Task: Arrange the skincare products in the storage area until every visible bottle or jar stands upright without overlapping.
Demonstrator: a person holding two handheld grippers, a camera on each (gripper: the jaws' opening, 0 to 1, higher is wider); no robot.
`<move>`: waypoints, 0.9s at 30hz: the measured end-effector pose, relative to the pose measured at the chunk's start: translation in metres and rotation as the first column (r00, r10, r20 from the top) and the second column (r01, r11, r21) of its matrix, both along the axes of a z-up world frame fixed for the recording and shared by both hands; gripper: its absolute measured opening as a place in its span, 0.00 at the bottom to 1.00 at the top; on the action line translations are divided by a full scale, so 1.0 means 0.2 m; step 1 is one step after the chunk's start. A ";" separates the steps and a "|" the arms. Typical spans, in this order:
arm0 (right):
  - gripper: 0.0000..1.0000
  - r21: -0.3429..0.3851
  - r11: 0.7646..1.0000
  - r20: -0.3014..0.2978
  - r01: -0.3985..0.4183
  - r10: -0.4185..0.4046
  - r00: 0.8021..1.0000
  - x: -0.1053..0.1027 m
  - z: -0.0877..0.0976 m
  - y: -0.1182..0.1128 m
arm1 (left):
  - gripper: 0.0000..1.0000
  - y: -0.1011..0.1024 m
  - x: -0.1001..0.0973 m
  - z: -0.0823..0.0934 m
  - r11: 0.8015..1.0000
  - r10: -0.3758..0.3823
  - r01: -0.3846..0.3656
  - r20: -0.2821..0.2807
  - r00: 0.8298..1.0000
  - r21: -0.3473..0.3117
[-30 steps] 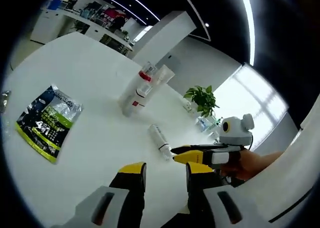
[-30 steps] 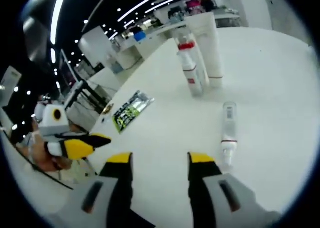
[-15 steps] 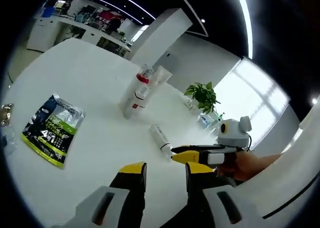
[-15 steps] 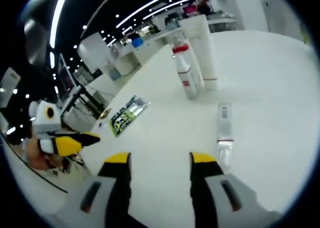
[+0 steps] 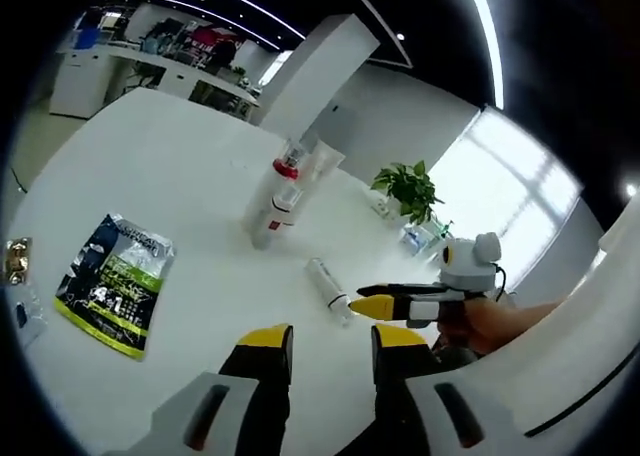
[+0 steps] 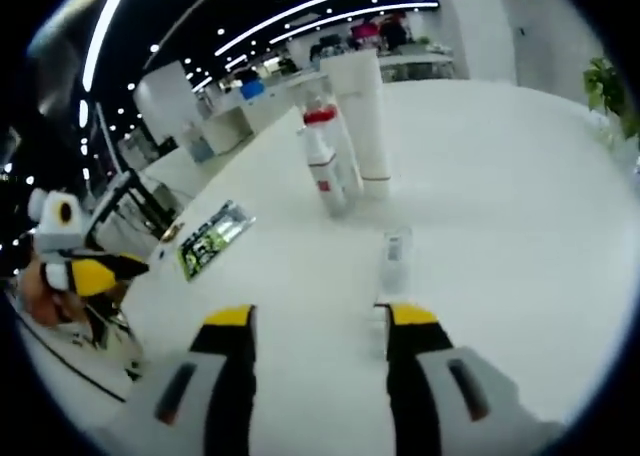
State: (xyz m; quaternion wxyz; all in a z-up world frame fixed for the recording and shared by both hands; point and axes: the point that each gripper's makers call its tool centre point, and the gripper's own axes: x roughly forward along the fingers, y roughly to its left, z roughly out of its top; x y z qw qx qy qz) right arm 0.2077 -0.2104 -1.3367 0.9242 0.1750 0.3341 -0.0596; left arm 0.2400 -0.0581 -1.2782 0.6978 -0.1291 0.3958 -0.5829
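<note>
The work surface is a large white table point(image 5: 170, 186), glossy and bare apart from the items noted. The room is an open-plan space with a dark ceiling carrying long strip lights, a white column, desks at the far side, bright windows and a potted plant point(image 5: 408, 190) near the table's far edge.

Task items: a red-capped bottle point(image 6: 322, 164) stands upright, just beside a taller white tube point(image 6: 361, 126) also standing. A small clear bottle point(image 6: 395, 260) lies on its side on the table, apart from the standing pair and just ahead of the right gripper point(image 6: 316, 317).

A green and dark sachet point(image 5: 113, 282) lies flat to the side; large characters reading "4 1" are visible, other print illegible. Labels on the bottles cannot be read.

The left gripper point(image 5: 326, 338) has its jaws parted, nothing between them. The right gripper's jaws are likewise spread and empty. A hand point(image 5: 490, 321) grasps the right gripper, partly cut off.
</note>
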 end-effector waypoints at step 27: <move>0.33 -0.045 0.999 -0.196 0.025 -0.034 0.980 -0.02 -0.28 -0.13 | 0.32 -0.01 0.07 -0.01 1.000 0.011 -0.011 0.004 1.000 0.015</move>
